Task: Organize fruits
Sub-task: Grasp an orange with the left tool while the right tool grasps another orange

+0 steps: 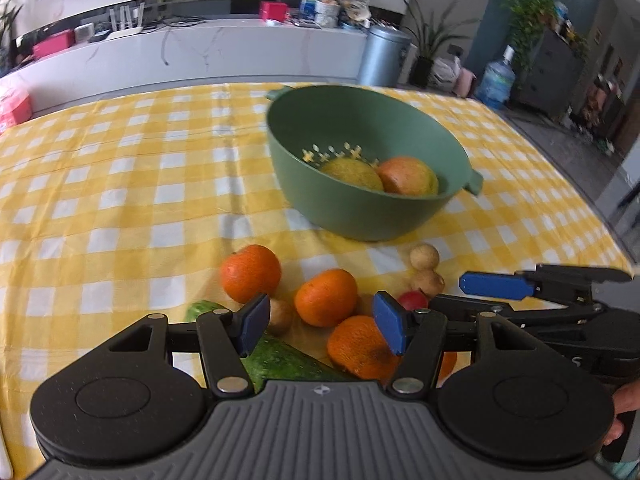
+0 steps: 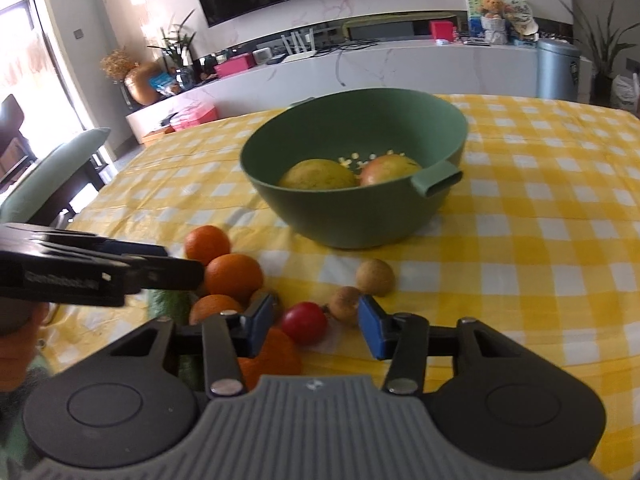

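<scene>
A green bowl (image 1: 360, 216) (image 2: 352, 216) on the yellow checked cloth holds a yellow fruit (image 1: 352, 174) (image 2: 318, 174) and a reddish apple (image 1: 406, 176) (image 2: 390, 168). In front of it lie several oranges (image 1: 250, 272) (image 2: 234, 278), small brown fruits (image 1: 424, 256) (image 2: 375, 277), a small red fruit (image 1: 414, 300) (image 2: 304, 322) and a green cucumber (image 1: 280, 360) (image 2: 168, 304). My left gripper (image 1: 322, 324) (image 2: 184, 262) hangs open over the oranges, with one orange (image 1: 326, 298) between its fingers and untouched. My right gripper (image 2: 316, 326) (image 1: 450, 294) is open around the red fruit, with a gap on both sides.
The tablecloth (image 1: 120, 184) (image 2: 540, 240) stretches bare to the left and right of the bowl. A green chair (image 2: 52, 168) stands at the table's left side. The two grippers are close together over the fruit pile. A hand (image 1: 624, 408) holds the right gripper.
</scene>
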`<control>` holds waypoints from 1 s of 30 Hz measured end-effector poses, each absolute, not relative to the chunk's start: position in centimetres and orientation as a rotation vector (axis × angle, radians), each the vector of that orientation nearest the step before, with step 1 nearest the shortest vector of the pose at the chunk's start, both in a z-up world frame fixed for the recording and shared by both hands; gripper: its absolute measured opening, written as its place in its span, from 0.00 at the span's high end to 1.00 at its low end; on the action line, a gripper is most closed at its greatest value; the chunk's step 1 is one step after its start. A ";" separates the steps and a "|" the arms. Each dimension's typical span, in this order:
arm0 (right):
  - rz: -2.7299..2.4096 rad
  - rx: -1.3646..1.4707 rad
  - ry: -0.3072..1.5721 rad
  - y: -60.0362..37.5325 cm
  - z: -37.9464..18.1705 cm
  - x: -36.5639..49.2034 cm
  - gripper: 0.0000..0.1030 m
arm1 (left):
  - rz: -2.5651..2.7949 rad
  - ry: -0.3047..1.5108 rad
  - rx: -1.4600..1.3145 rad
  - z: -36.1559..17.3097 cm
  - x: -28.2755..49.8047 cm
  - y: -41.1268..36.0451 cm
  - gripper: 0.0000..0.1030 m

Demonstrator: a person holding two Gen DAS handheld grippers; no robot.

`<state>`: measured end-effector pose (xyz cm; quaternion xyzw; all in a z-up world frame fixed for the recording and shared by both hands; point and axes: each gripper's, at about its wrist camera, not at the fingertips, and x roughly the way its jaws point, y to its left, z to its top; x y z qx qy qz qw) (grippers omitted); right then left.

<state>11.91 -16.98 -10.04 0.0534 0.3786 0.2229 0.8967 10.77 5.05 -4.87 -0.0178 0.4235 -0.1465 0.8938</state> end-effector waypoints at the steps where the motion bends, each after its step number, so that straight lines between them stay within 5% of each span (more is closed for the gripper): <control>1: 0.468 0.114 0.784 -17.0 -10.0 11.6 0.57 | -0.311 0.883 -0.022 -5.0 10.7 4.8 0.33; 30: 0.664 0.128 0.988 -15.8 -12.0 10.4 0.57 | -0.408 0.948 0.004 -5.6 9.9 3.7 0.41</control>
